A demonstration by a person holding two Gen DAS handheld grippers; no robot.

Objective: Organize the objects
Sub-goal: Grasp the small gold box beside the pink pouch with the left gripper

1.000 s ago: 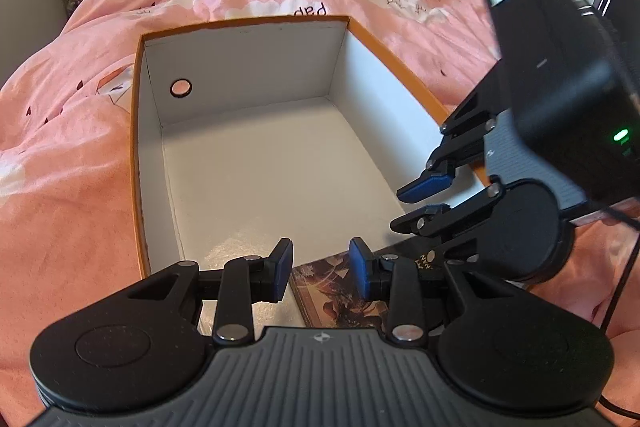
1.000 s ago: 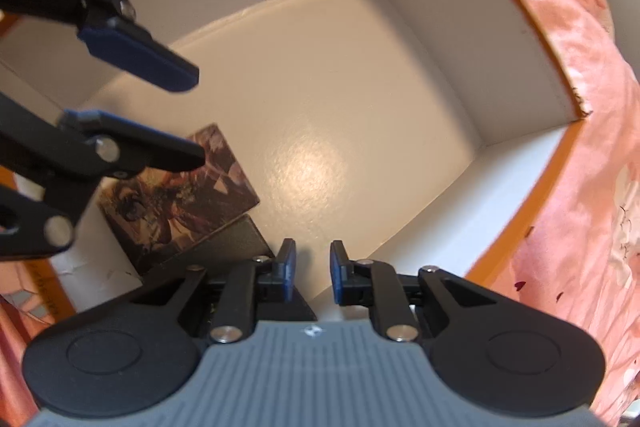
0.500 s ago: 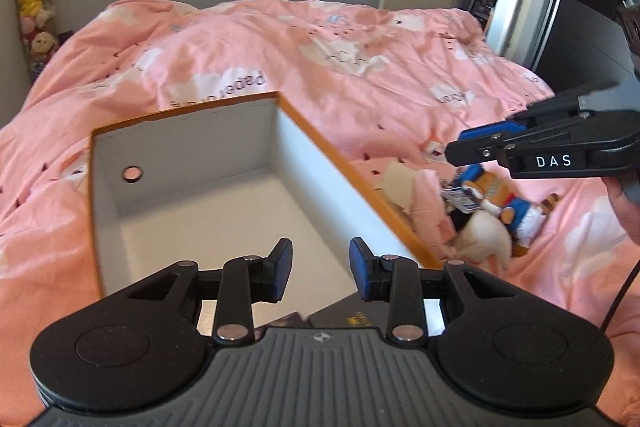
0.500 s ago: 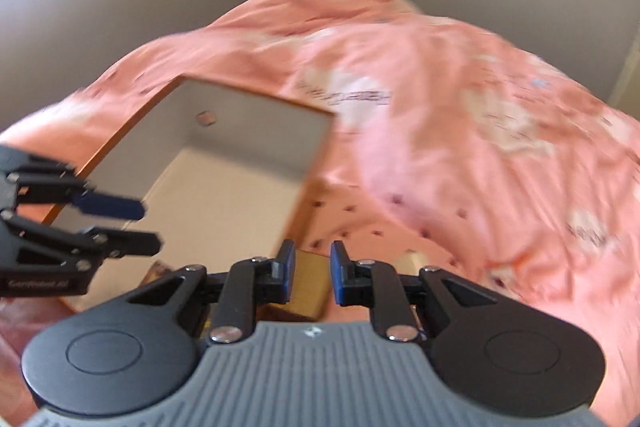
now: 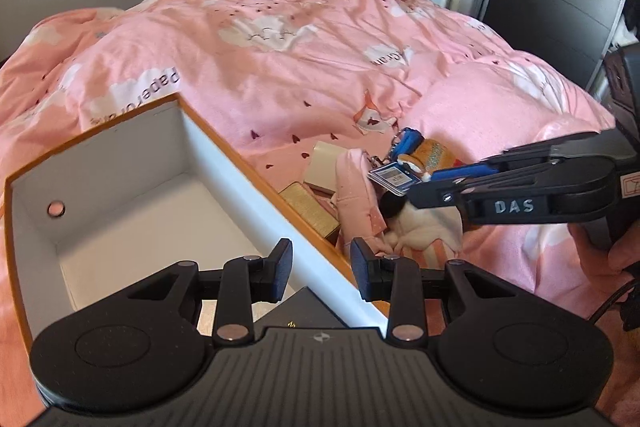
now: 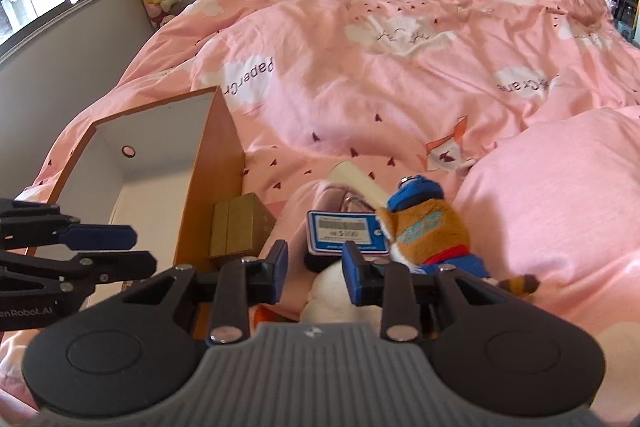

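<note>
- Plush toy (image 6: 430, 233) in brown with a blue cap lies on the pink duvet (image 6: 360, 75), outside the box (image 6: 208, 163), just beyond its right wall.
- My right gripper (image 6: 314, 273) hovers right over that pile, jaws apart, nothing between them. The toy sits slightly right of my finger line; its barcode tag (image 6: 346, 231) is dead ahead.
- Toy's long axis runs away from me, cap at the far end, striped tail near my right finger.
- My left gripper (image 5: 320, 275) sits over the box's near corner, jaws apart and empty. The right one is clearly the nearer to the toy.
- Gold box (image 6: 240, 227) stands against the outside of the box wall, left of the toy.
- Left view shows what the right can't: a dark flat item (image 5: 308, 311) already in the near corner, under my fingers. Probably a small case; mostly hidden.
- Right view shows the tag face-on and a white plush lump (image 6: 332, 291) under my jaws; cannot tell if it's part of the toy.
- Judgement: the next grab goes to the right gripper, shifted slightly right.
</note>
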